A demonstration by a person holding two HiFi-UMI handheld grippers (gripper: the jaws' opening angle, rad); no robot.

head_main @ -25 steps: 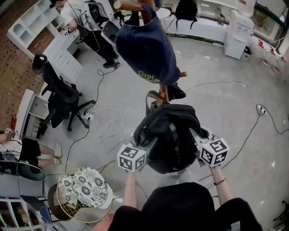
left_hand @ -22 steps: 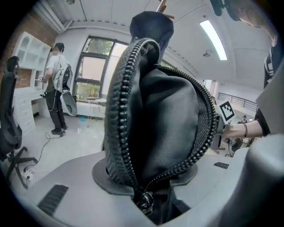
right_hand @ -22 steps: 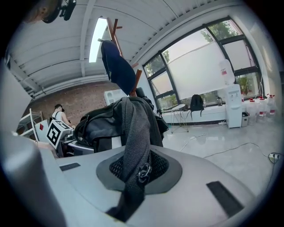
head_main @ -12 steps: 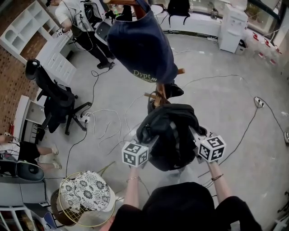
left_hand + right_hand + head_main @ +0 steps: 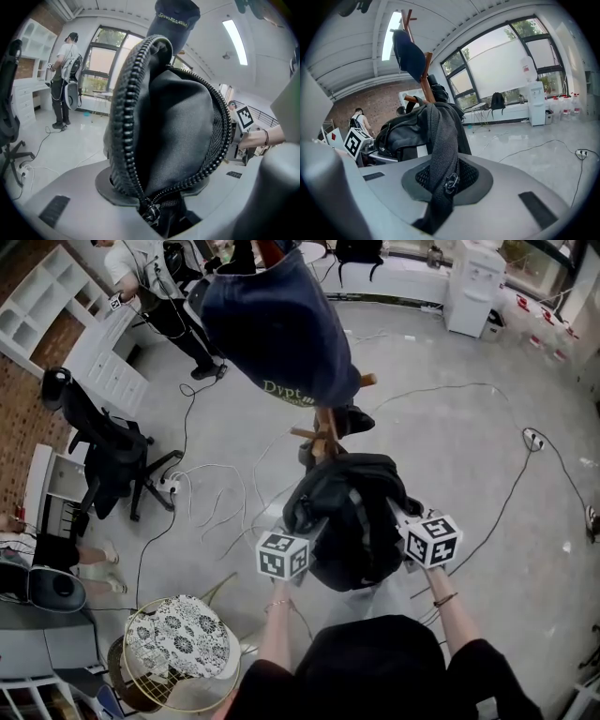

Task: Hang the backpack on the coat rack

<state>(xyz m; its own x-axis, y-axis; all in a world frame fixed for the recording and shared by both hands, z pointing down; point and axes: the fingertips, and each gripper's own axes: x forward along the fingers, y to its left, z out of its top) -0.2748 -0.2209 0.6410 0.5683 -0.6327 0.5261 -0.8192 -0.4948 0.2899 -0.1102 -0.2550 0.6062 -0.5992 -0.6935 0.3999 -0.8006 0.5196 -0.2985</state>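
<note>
Two handheld grippers carried a black backpack (image 5: pixel 352 526) at the centre of the head view, just below the lower pegs of a wooden coat rack (image 5: pixel 323 432). A navy cap (image 5: pixel 277 324) hung on the rack's top, in the upper middle of the frame. The left gripper (image 5: pixel 314 532), at the bag's left side, was clenched on the bag's open zippered edge; in the left gripper view that zipper curved up from between the jaws and filled the middle of the frame. The right gripper (image 5: pixel 398 517), at the bag's right side, was clamped on a dark mesh strap (image 5: pixel 440 140), which in the right gripper view rose from between the closed jaws to the bag beside the rack's pole. Whether any part of the bag had caught on a peg could not be told. At the left of the head view stood a black office chair (image 5: pixel 103 451), with loose cables (image 5: pixel 220 493) on the grey floor (image 5: pixel 469 456) and a wire basket (image 5: pixel 178 652) at lower left.
</note>
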